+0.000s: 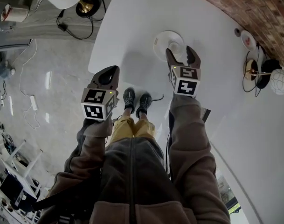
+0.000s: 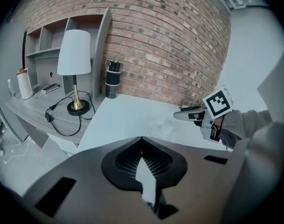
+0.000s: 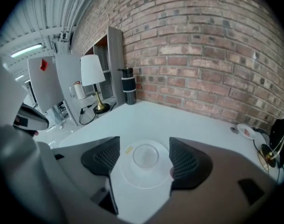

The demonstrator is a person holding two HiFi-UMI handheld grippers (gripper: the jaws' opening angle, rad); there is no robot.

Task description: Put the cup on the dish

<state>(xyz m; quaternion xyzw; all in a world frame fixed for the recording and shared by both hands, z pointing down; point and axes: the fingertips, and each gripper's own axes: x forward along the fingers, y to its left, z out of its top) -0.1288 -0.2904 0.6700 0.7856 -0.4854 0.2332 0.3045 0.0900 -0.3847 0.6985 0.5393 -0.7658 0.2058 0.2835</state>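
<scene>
Right claw [image 3: 144, 143]: jaws apart, empty, white dish [image 3: 132, 177] at 12 o'clock.
Left claw [image 2: 142, 141]: jaws together, empty.
Glass cup [image 3: 145, 155]: standing on dish, on desk [image 3: 179, 120].

Head view looks steeply down on the table [image 1: 132, 31]; both gripper views face the brick wall [image 2: 169, 41], sharing the dish [image 1: 157, 45].

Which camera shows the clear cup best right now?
The right gripper view: the cup sits centred on the dish, between open fingers. The head view shows it small, at the right gripper's fingertips; the left gripper view, only faintly.
</scene>
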